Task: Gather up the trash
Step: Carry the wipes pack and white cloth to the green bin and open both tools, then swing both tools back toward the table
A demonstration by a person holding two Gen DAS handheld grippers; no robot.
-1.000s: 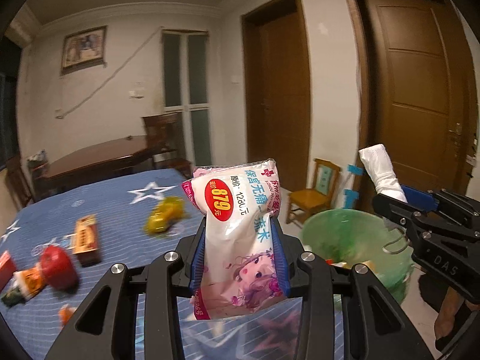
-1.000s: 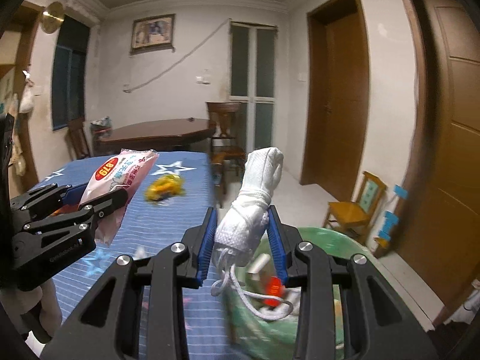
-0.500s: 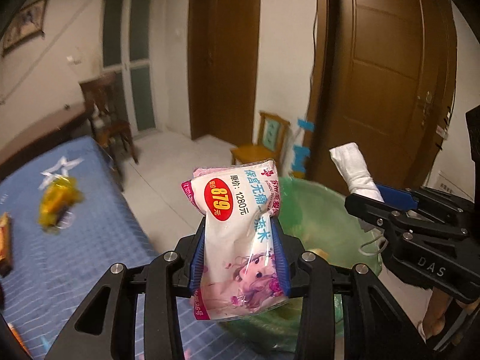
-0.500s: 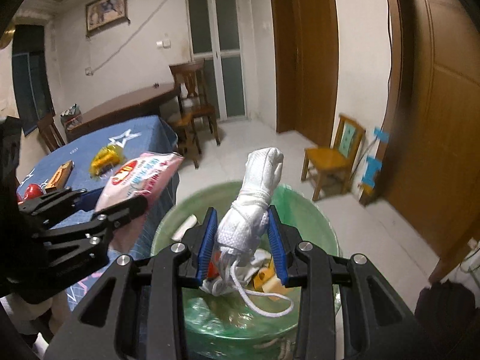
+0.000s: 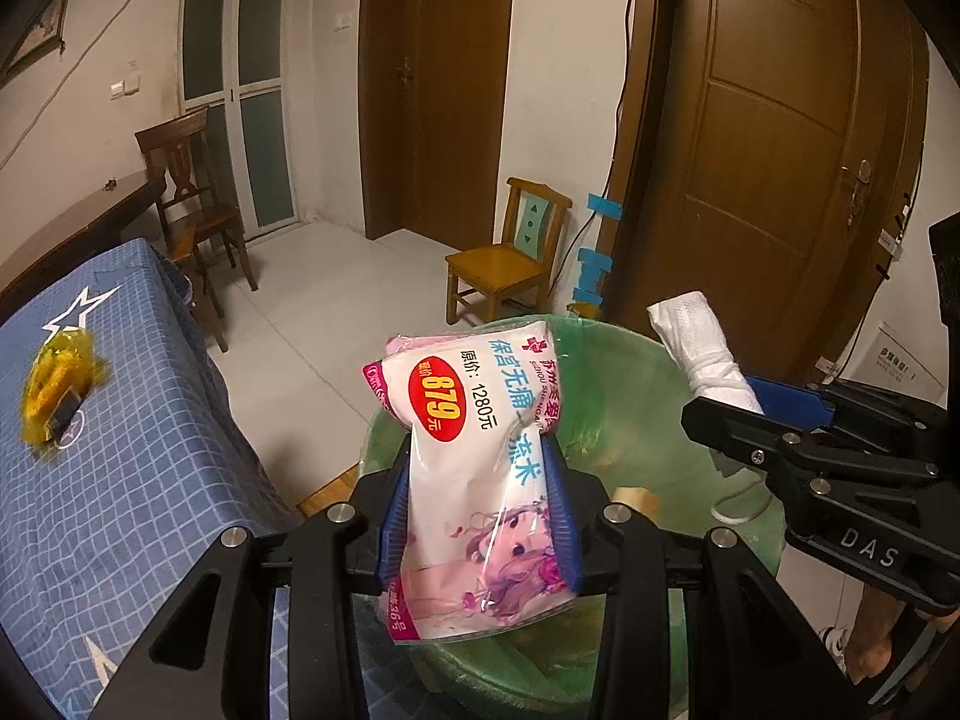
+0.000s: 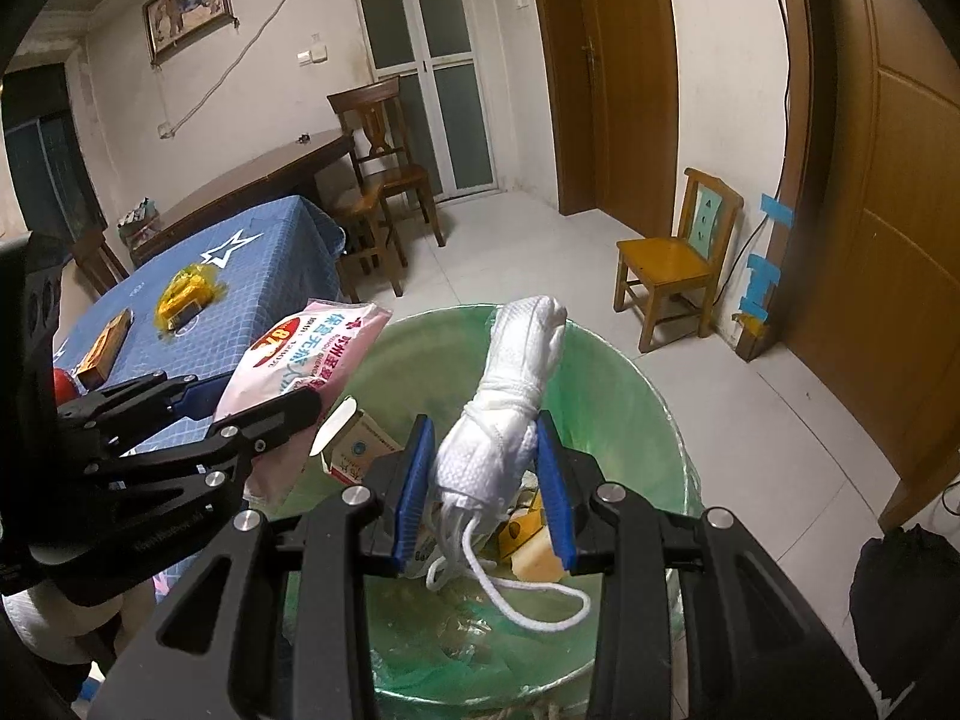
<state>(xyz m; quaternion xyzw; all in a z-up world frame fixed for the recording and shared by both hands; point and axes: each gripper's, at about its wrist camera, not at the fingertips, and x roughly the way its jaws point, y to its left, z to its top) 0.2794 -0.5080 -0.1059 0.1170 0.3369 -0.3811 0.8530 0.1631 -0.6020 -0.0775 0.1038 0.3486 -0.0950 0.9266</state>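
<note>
**Trash Held Over the Bin**

While the left gripper squeezes a pink packet, the right gripper squeezes a white cloth bundle. Both jaws are partly closed on them, above the green bin.

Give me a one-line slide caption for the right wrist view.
Right claw grips a white rope bundle above the green-lined bin.

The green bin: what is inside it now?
Inside the green bin lie a small carton and a yellow scrap. The white bundle and right gripper cover the rest.
</note>
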